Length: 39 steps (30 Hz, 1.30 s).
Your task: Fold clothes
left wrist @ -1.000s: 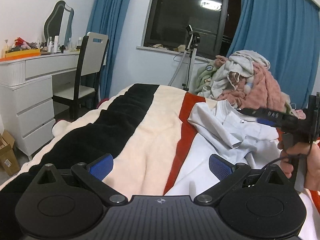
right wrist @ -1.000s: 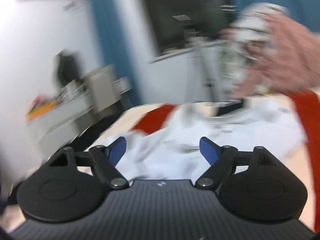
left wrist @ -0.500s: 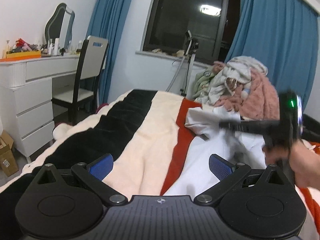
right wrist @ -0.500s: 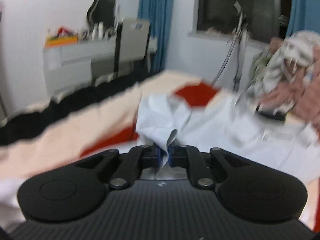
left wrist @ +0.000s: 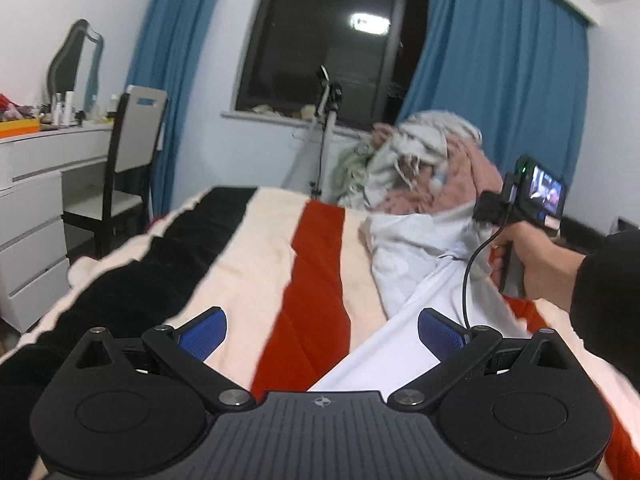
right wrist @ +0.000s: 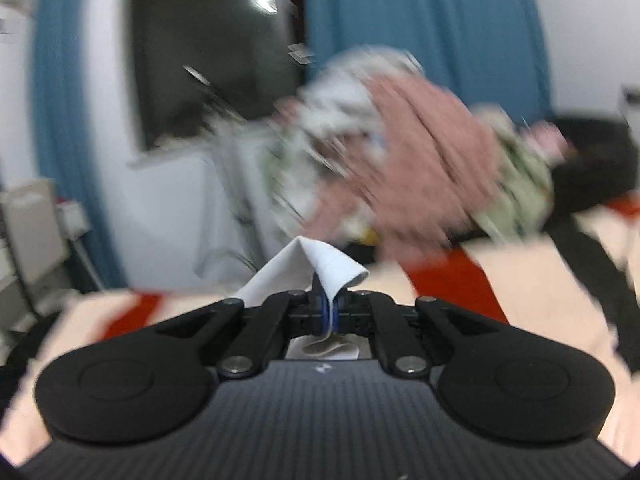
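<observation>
While my left gripper (left wrist: 322,334) hangs low over the bed with its blue pads (left wrist: 202,332) spread wide and nothing between them, my right gripper (right wrist: 325,312) has its fingers pressed together on a fold of the white garment (left wrist: 416,264), and a peak of that cloth stands up just past the tips. The garment is bunched on the right part of the bed, one long length running down toward my left gripper and the rest crumpled near my right hand (left wrist: 536,268). I judge the folding barely begun: one piece is only being lifted, no neat fold shows, and it must first be spread flat. Behind it the pile of clothes (left wrist: 416,168), pink and pale, sits unsorted at the far end, so most of the work remains.

From the left, the room holds a white dresser (left wrist: 36,200) with a mirror and small bottles, a chair (left wrist: 128,160) tucked beside it, blue curtains (left wrist: 500,92) either side of a dark window (left wrist: 332,40), and a tripod (left wrist: 326,128) below the sill. The striped blanket (left wrist: 248,248), black, cream and red, looks soft and rumpled. My right view is blurred.
</observation>
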Motion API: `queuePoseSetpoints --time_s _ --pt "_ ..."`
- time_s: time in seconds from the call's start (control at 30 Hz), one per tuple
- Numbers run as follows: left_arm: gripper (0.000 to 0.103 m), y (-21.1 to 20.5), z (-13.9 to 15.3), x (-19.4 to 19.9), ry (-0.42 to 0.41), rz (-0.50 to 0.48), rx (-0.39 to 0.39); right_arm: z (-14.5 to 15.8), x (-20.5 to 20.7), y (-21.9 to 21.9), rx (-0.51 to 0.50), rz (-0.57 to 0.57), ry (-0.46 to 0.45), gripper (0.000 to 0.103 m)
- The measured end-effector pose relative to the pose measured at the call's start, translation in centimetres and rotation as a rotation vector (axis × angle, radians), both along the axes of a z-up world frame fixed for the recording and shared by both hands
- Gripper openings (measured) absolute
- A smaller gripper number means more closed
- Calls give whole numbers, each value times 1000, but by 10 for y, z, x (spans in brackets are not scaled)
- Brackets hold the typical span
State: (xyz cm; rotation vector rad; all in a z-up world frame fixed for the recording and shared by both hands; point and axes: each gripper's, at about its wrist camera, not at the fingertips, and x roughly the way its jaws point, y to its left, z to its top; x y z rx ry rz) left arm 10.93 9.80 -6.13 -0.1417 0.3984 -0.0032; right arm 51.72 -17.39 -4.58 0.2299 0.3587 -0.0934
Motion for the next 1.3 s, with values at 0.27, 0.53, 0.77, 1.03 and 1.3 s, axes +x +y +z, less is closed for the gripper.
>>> queuePoseSetpoints --time_s 0.27,0.53,0.77,1.03,1.3 --pt "103 -8 -18 24 54 -14 55 -49 -1 -19 94 0 83 82" --pt "103 -11 -11 16 41 -36 57 5 -124 -8 15 101 -29 89" --pt "103 -13 9 -10 19 -60 31 54 -278 11 -79 201 -52 89" --pt "103 30 16 -31 172 7 -221 44 -411 18 -93 237 59 89" --pt "96 84 -6 -45 342 198 -424 40 -442 -3 3 171 59 89"
